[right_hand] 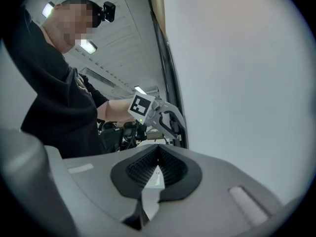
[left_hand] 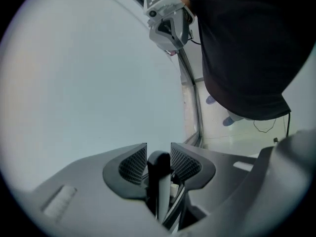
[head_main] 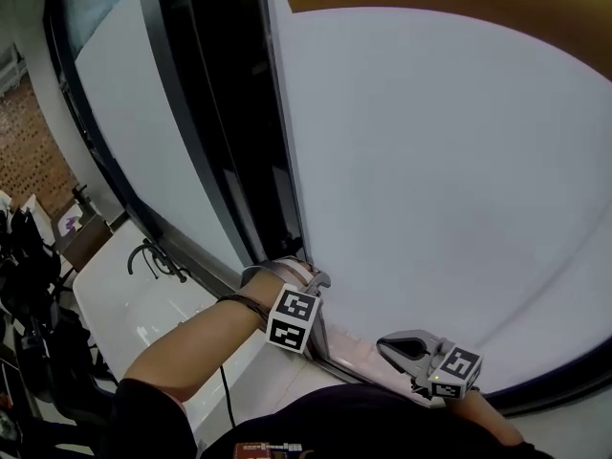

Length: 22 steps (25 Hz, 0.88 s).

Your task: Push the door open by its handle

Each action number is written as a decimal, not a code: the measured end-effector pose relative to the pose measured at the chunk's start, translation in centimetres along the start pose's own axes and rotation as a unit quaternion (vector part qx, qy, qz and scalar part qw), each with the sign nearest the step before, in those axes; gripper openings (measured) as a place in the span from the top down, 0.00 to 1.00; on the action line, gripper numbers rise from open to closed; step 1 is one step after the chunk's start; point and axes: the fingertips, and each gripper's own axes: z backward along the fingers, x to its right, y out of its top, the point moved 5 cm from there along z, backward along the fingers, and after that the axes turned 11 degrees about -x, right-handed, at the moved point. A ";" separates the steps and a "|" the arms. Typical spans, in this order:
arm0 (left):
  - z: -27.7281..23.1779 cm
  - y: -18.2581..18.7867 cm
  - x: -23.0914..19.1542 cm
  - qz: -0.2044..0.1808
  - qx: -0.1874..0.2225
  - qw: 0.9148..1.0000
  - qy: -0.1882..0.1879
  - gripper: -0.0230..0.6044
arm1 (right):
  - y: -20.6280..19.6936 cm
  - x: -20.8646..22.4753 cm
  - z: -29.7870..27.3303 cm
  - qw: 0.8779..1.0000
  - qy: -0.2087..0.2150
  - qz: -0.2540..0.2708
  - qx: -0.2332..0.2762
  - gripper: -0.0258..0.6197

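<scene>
My left gripper (left_hand: 158, 154) pinches the dark, round-topped bar handle (left_hand: 159, 181) between its mesh pads, at the edge of the large plain white door (head_main: 430, 161); my right gripper (right_hand: 158, 158) is pressed together on nothing, close to that door's face and near the left one; a black frame (head_main: 210, 113) runs beside the door's handle edge.

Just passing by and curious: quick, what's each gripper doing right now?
Left gripper: closed on the door handle.
Right gripper: closed, holding nothing.
</scene>
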 end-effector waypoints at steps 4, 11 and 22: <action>-2.5 0.5 0.6 -0.022 -0.028 0.999 -0.032 0.75 | 0.4 0.6 -0.9 1.000 0.029 0.003 0.009 0.96; -3.0 0.8 0.5 -0.032 -0.043 0.998 0.022 0.96 | 0.5 1.5 -3.1 0.999 0.042 0.002 0.011 0.96; -4.8 0.7 0.8 -0.065 -0.109 0.991 0.039 0.96 | 0.5 2.5 -4.9 0.996 0.084 0.018 0.003 0.96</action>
